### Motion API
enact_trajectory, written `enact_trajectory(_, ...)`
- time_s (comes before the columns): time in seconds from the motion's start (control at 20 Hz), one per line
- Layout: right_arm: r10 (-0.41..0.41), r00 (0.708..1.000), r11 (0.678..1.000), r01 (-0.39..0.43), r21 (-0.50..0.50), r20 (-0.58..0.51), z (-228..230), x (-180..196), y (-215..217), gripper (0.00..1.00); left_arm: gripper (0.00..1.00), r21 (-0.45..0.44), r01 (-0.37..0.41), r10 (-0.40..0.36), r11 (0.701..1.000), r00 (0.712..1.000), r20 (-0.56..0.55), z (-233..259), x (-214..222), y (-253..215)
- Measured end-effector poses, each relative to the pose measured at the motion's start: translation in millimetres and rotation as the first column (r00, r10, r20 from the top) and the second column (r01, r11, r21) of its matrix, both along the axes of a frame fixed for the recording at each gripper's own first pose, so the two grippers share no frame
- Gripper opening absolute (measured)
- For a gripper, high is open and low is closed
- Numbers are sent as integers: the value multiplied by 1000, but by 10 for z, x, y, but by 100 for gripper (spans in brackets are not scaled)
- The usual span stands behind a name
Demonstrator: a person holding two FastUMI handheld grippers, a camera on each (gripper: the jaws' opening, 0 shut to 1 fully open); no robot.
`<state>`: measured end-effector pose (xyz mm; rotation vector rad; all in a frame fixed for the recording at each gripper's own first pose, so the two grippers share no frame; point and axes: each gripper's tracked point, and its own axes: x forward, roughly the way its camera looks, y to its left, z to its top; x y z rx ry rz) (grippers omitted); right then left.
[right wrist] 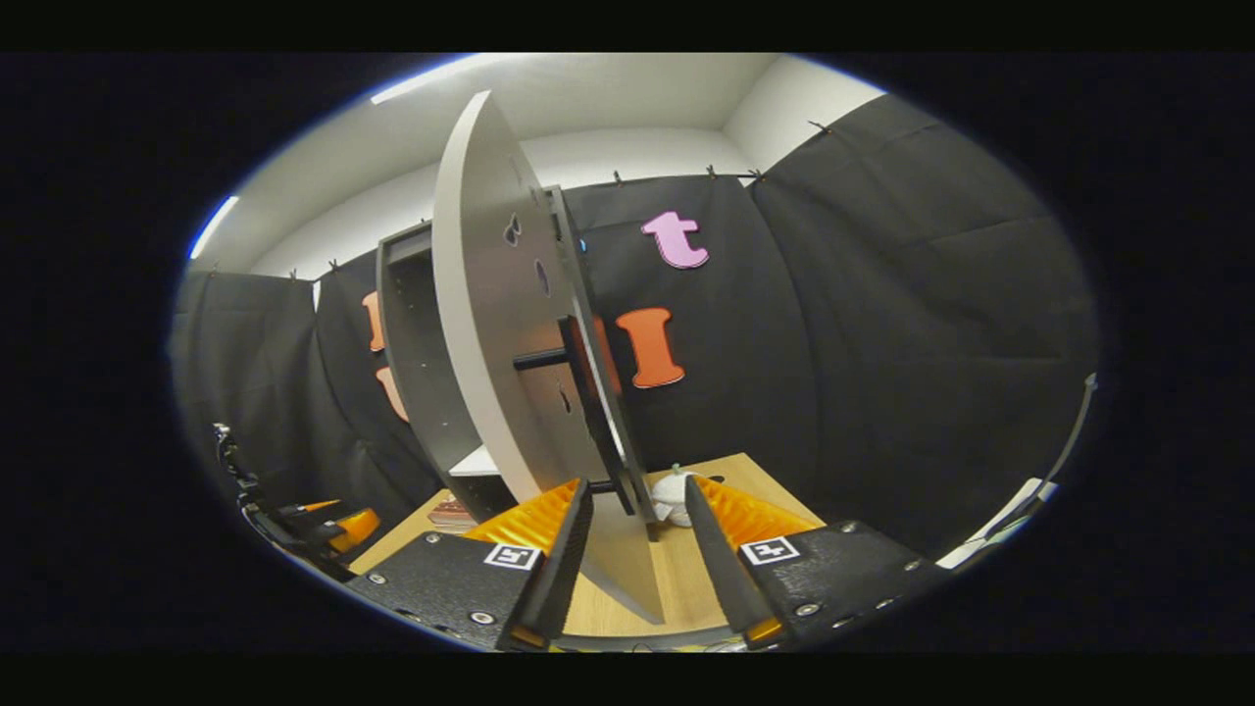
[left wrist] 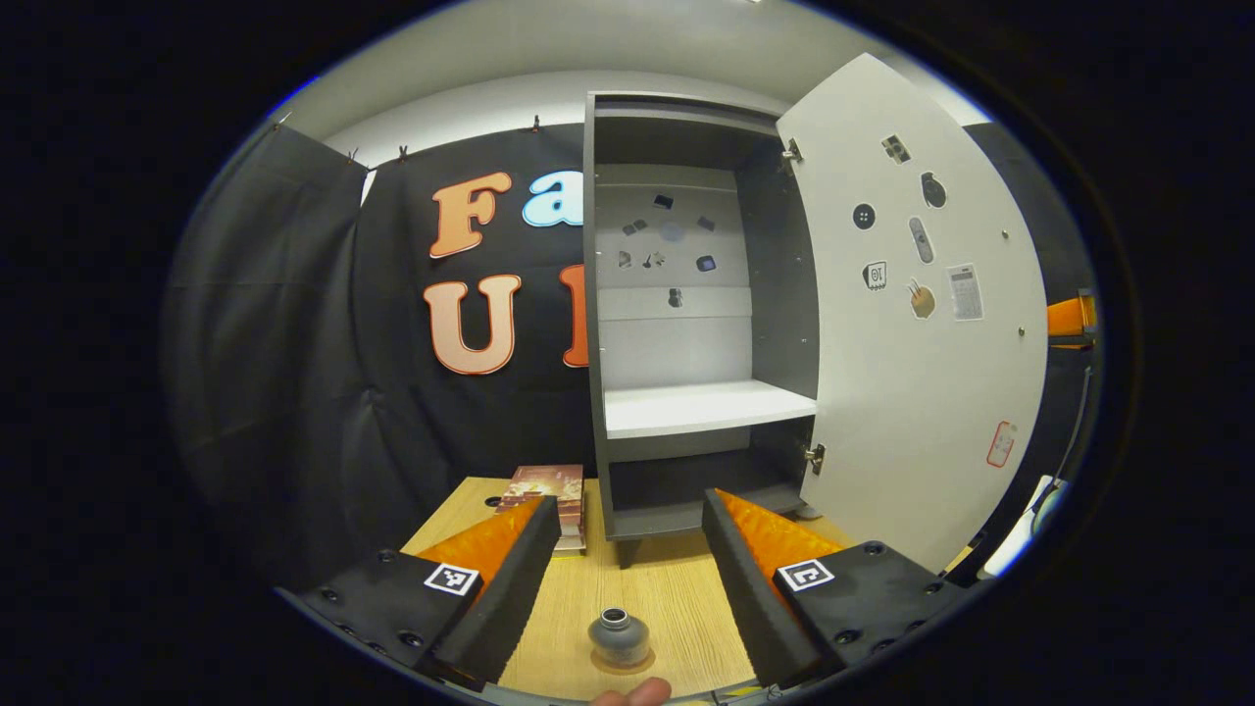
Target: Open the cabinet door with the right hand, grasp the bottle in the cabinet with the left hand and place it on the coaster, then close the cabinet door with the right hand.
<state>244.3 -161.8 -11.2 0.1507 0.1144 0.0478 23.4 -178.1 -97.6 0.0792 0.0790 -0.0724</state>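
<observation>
Black cloth hangs behind a wooden table (left wrist: 627,588) on which the cabinet (left wrist: 686,324) stands, its door (left wrist: 912,324) swung wide to the right. From the left gripper view, the left gripper (left wrist: 623,579) has its fingers spread apart and holds nothing; the bottle (left wrist: 618,637) stands upright on the coaster (left wrist: 620,667), low between those fingers and close in front of them. The shelf (left wrist: 706,404) inside is bare. From the right gripper view, the right gripper (right wrist: 637,544) has its fingers apart, straddling the door's lower edge; the handle (right wrist: 588,402) runs vertically just above and ahead. Closing looks like the right hand's job, being nearest.
</observation>
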Motion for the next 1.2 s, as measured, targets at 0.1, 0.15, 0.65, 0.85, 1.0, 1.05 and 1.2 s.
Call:
enact_trajectory(0.1,-2,1000,1000,2,10,1,-11,-4,6,60,95,11,-11,10,1000,1000,6,37,-4,59)
enact_trajectory(0.15,-3,1000,1000,3,14,3,-8,-10,21,60,95,16,-12,12,1000,1000,12,62,0,72)
enact_trajectory(0.65,142,988,990,-143,15,58,-38,4,909,69,95,10,1,-1,1000,1000,22,137,41,180)
enact_trajectory(0.85,210,976,974,-215,79,59,-156,140,1351,59,95,-3,-13,13,1000,1000,9,130,129,307)
enact_trajectory(1.0,255,965,963,-258,71,58,-180,279,1614,71,95,-4,-27,27,1000,999,35,225,159,454)
enact_trajectory(1.05,278,959,956,-282,77,58,-196,313,1683,62,95,-4,-33,33,999,999,41,228,170,519)
enact_trajectory(1.2,343,937,933,-348,94,69,-218,463,1918,75,95,-26,-49,50,998,998,42,253,240,666)
